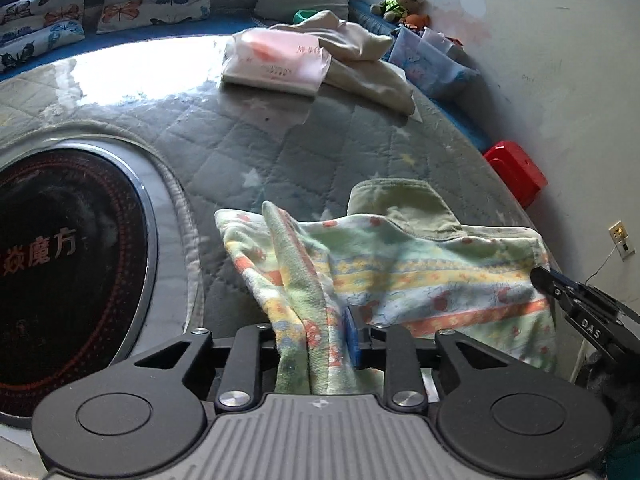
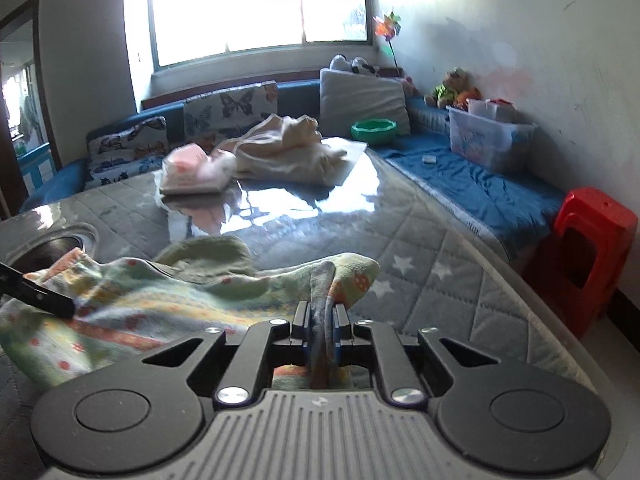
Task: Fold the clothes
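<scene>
Fleece garment (image 1: 420, 276), fuzzy and striped, bunches between both tongs.

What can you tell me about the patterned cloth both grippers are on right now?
The patterned cloth is soft, fleecy-looking fabric in pale green, yellow, blue and orange bands with small red motifs. It lies rumpled and partly folded on the grey quilted table cover, over a plain olive-green garment. One bunched edge runs up between the left gripper fingers; whether they still pinch it is unclear. The right gripper is clamped on another bunched corner.
</scene>
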